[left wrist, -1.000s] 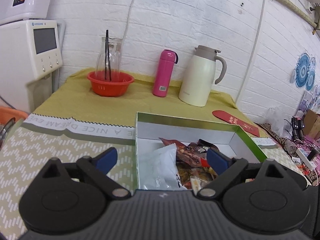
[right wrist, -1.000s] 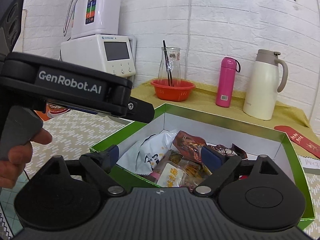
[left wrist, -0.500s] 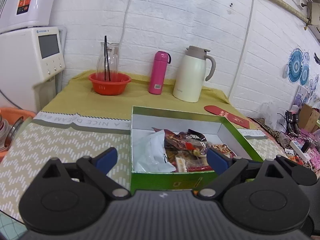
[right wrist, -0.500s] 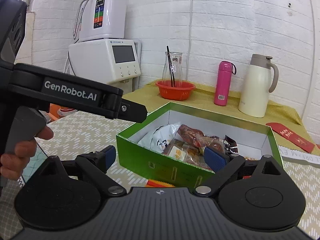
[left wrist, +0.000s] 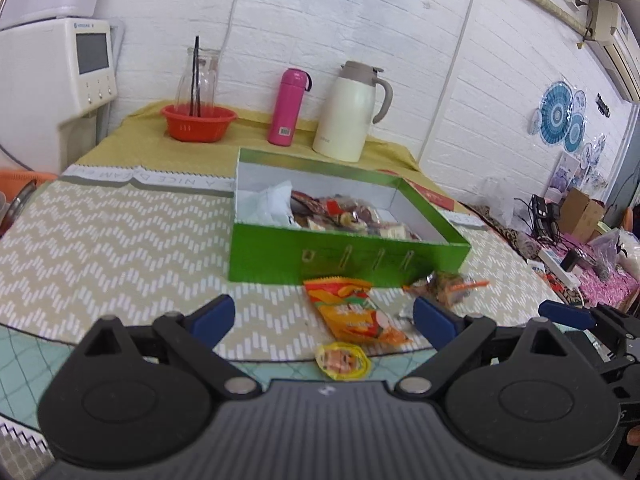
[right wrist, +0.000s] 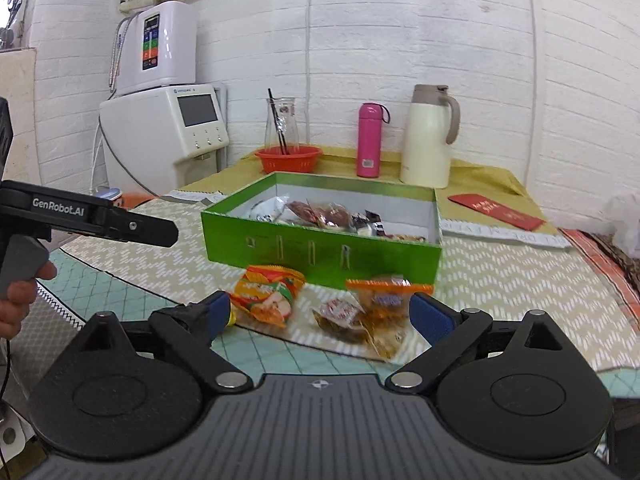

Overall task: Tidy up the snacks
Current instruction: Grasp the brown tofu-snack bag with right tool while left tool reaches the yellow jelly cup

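Note:
A green box (left wrist: 344, 254) (right wrist: 320, 248) holding several snack packets stands on the patterned mat. In front of it lie an orange snack bag (left wrist: 354, 310) (right wrist: 266, 296), a small yellow round packet (left wrist: 343, 360), and a few brown and orange wrapped snacks (right wrist: 372, 316) (left wrist: 446, 286). My left gripper (left wrist: 324, 316) is open, empty, hovering just short of the orange bag. My right gripper (right wrist: 320, 312) is open and empty too, low in front of the loose snacks. The left tool (right wrist: 88, 220) shows at the left of the right wrist view, held by a hand (right wrist: 20, 300).
At the back stand an orange basket (left wrist: 198, 122) with a glass carafe, a pink bottle (left wrist: 290, 106), a cream thermos jug (left wrist: 352, 112) and a white appliance (right wrist: 168, 132). A red envelope (right wrist: 496, 210) lies right of the box. Clutter and cables (left wrist: 568, 240) sit at far right.
Both grippers have pulled back from over the box toward the near table edge. The loose snacks in front of the box have come into view. Both stay open.

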`<state>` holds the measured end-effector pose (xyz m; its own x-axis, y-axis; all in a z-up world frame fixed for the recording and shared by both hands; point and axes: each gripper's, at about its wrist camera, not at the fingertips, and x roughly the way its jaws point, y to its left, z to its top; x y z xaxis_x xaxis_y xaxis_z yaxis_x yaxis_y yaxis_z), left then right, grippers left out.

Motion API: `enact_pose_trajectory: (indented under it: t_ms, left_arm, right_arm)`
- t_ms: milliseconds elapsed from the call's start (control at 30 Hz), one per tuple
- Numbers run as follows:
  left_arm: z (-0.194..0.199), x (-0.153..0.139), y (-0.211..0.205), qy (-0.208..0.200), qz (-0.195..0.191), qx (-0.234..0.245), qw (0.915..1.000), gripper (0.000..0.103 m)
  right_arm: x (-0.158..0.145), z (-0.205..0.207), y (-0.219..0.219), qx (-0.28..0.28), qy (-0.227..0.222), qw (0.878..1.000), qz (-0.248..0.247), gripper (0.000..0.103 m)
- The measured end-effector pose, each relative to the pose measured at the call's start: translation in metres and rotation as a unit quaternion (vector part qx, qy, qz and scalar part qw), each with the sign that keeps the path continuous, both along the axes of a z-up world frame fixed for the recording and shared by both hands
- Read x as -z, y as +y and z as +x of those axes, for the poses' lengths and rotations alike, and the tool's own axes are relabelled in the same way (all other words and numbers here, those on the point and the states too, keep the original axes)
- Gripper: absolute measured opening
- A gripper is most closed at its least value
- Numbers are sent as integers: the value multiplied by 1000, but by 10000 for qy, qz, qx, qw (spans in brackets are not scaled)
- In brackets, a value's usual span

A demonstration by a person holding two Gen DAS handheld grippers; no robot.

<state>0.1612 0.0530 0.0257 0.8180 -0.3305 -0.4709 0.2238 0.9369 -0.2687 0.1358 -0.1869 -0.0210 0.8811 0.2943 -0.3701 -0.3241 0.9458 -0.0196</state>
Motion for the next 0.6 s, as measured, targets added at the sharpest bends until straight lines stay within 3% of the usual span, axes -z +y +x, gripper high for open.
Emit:
enact_pose_trajectory:
  t_ms: [200,467,600]
  left_arm:
    - [-14,28,-18,211,157,237,9994,94]
    - [-11,38,-18,394,23,228,9990,94]
    - [-4,40,-19,444,58,187,9988,94]
  right_arm:
    - [30,2,-14,193,454,9985,254,103]
    - [32,39,-14,135,454,9987,-165,103]
    - [34,58,-14,119,550,9979,-305,96]
